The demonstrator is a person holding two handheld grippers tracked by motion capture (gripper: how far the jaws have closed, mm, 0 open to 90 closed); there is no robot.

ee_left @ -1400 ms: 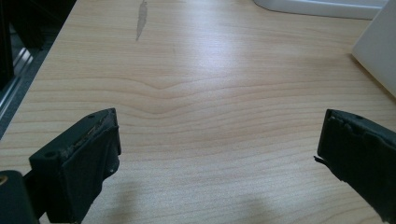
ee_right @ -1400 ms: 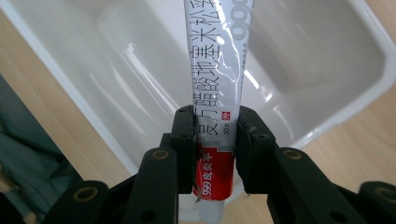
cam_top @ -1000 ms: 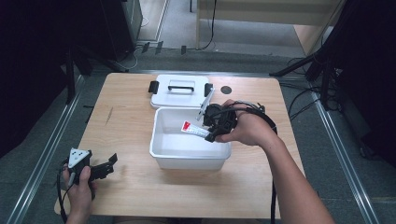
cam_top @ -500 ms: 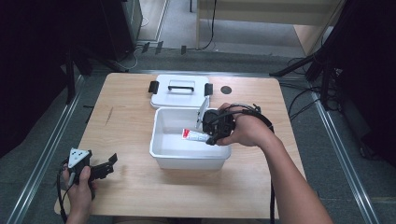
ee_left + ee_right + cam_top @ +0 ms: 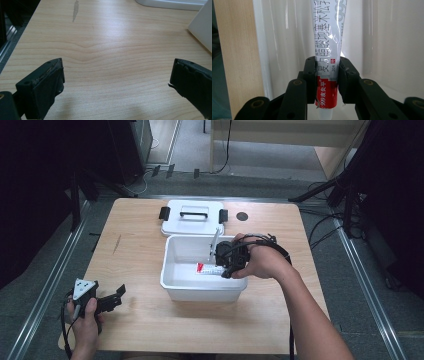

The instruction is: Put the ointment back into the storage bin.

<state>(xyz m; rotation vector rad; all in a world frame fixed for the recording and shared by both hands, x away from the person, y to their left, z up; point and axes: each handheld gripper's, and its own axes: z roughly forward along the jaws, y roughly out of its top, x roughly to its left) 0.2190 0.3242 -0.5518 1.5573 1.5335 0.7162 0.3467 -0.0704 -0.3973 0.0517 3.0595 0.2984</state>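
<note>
Table [image 5: 150, 330]: pale wood, a grey scuff at its left part, dark knot near the far edge. Grey floor around it, metal rails [image 5: 45, 290] along both sides, cables and stands in the dark beyond.

White bin [image 5: 172, 270] at centre; its lid [image 5: 192, 217] lies just behind, handle up.

Right gripper [image 5: 227, 265] reaches into the bin, jaws closed on a white-and-red tube [image 5: 328, 62].

Left gripper [image 5: 112, 300] at the near left corner, jaws wide apart, holding nothing.
</note>
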